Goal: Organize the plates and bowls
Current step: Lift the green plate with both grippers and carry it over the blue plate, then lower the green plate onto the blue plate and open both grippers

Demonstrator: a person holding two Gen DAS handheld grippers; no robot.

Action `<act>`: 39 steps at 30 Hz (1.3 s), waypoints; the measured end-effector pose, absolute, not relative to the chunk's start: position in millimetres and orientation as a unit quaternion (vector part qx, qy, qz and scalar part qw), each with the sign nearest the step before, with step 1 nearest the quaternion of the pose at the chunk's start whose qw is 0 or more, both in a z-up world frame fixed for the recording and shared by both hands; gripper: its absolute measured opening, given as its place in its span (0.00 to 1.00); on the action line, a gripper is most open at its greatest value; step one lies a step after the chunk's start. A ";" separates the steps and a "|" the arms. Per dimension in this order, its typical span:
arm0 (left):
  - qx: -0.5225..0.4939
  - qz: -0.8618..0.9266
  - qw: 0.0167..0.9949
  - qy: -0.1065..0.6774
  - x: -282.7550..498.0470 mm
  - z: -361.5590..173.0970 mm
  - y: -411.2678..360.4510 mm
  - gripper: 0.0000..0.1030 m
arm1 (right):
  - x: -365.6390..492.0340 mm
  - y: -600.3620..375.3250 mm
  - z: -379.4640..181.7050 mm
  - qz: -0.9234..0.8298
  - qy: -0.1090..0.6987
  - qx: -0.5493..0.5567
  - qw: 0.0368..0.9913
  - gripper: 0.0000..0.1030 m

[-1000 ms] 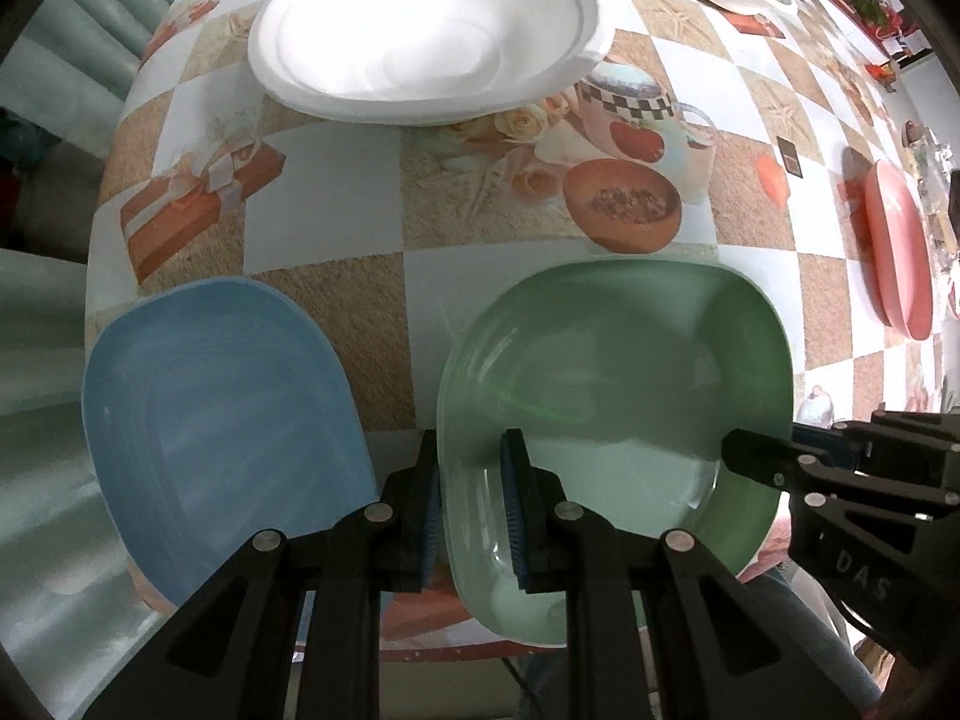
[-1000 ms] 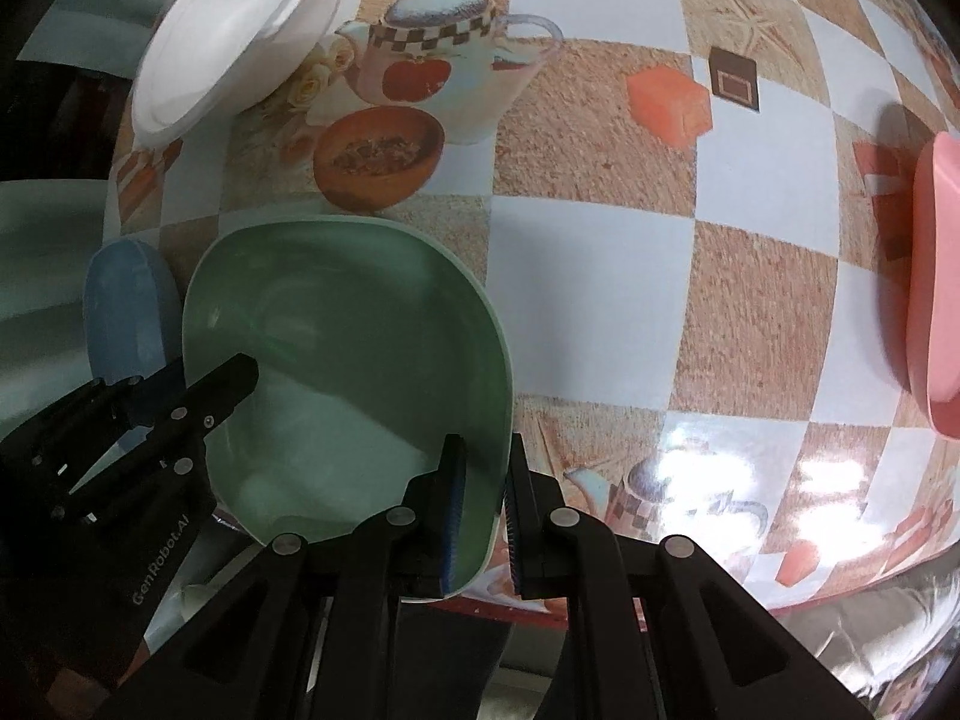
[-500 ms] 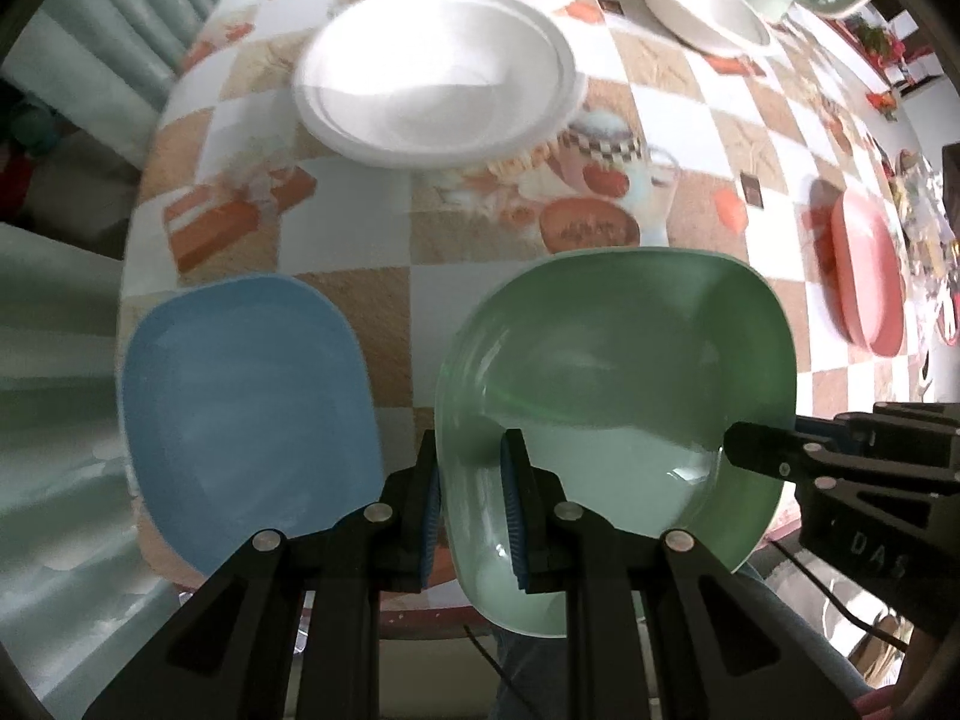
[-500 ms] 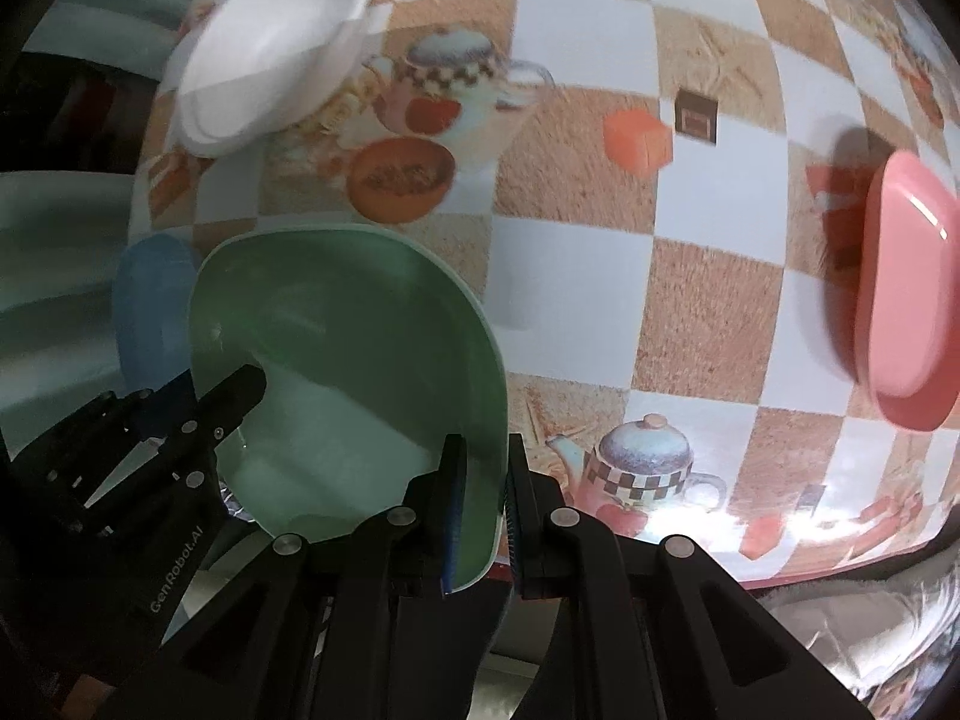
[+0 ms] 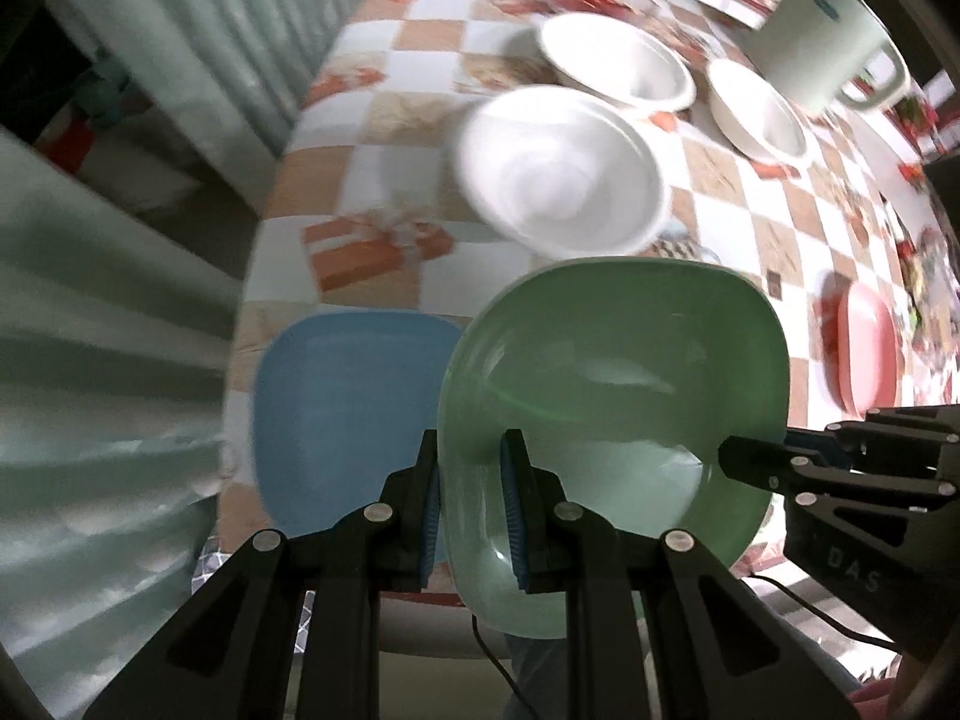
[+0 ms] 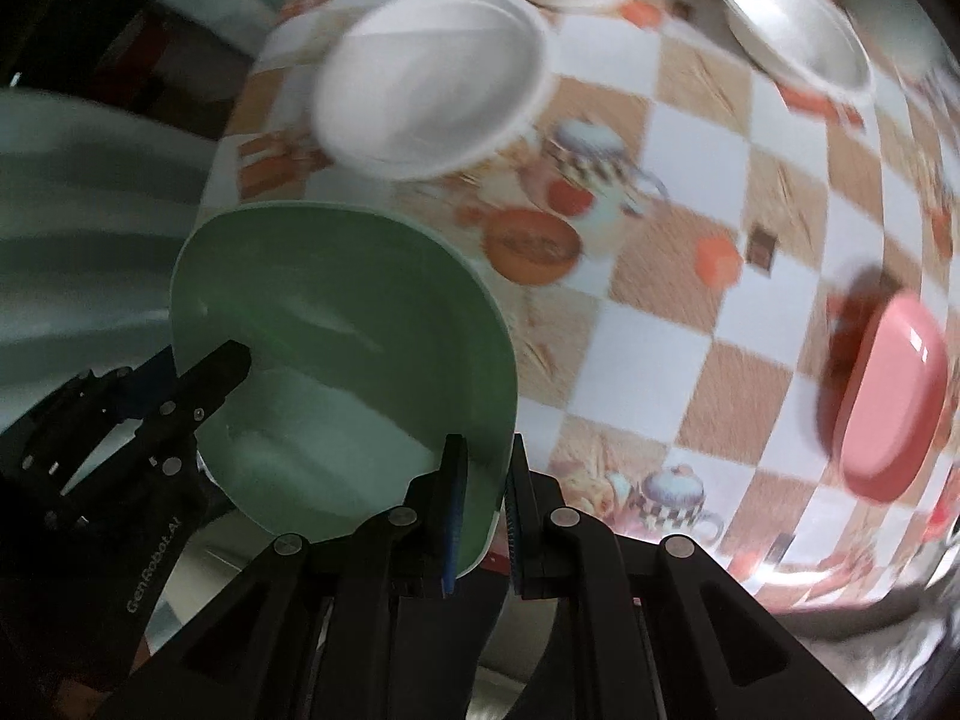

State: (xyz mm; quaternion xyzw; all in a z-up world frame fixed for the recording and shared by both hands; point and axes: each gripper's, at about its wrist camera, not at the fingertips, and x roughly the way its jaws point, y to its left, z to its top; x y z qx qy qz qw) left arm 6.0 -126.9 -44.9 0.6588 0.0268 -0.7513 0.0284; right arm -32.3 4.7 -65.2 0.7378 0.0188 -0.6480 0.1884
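Note:
A pale green squarish plate hangs above the table, held from both sides. My left gripper is shut on its left rim, and my right gripper is shut on the opposite rim of the green plate. In the left wrist view the right gripper comes in from the right edge. A blue plate lies on the table below and to the left. A large white plate sits beyond it, and a pink plate lies at the table's right.
Two white bowls and a pale green pot stand at the far side of the checkered tablecloth. Pale green ribbed cushions lie beyond the table's left edge. The near table edge runs just under the plate.
Both grippers have risen with the green plate between them, so the table looks farther away and more of it shows. The blue plate stays on the table.

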 end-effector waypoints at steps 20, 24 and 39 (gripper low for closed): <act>0.651 -0.752 0.098 0.039 30.0 -32.5 -226.3 0.20 | -17.5 -111.6 -52.2 -0.634 0.085 0.722 0.263 0.13; 0.655 -0.749 0.093 0.039 30.2 -39.0 -230.2 0.20 | -15.8 -117.2 -59.6 -0.629 0.089 0.728 0.258 0.13; 0.672 -0.734 0.094 0.029 19.1 -72.1 -233.9 0.20 | -8.0 -127.0 -83.9 -0.622 0.102 0.737 0.244 0.13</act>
